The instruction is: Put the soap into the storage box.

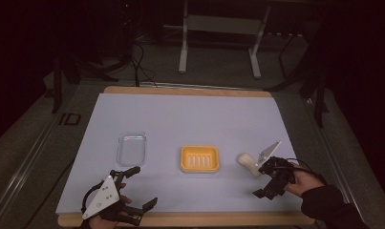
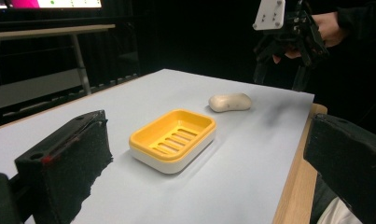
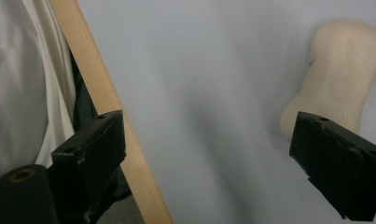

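pale blue-grey mat (image 1: 190,114) over a wooden table (image 1: 190,90), wood edge showing front and back.

yellow soap dish (image 1: 199,159) with slotted tray and white base near mat centre; seen closer in the left gripper view (image 2: 173,139), empty.

clear plastic lid or tray (image 1: 131,148) left of the dish, well apart from it, flat on the mat.

cream soap bar (image 1: 246,161), waisted shape, lying on the mat right of the dish, near but not touching it; in the left gripper view (image 2: 230,102) just beyond the dish.

left gripper (image 1: 143,187) at the front left edge of the table, held in a hand (image 1: 111,212), jaws spread wide, nothing between them; grey three-cornered plate on top.

right gripper (image 1: 262,188) at the front right, held in a hand (image 1: 304,181) with dark sleeve, jaws wide apart and empty. in the right gripper view, soap bar (image 3: 337,79) just past one jaw's tip, not between the jaws; contact not clear. white clothing (image 3: 22,79) beyond the table edge there.
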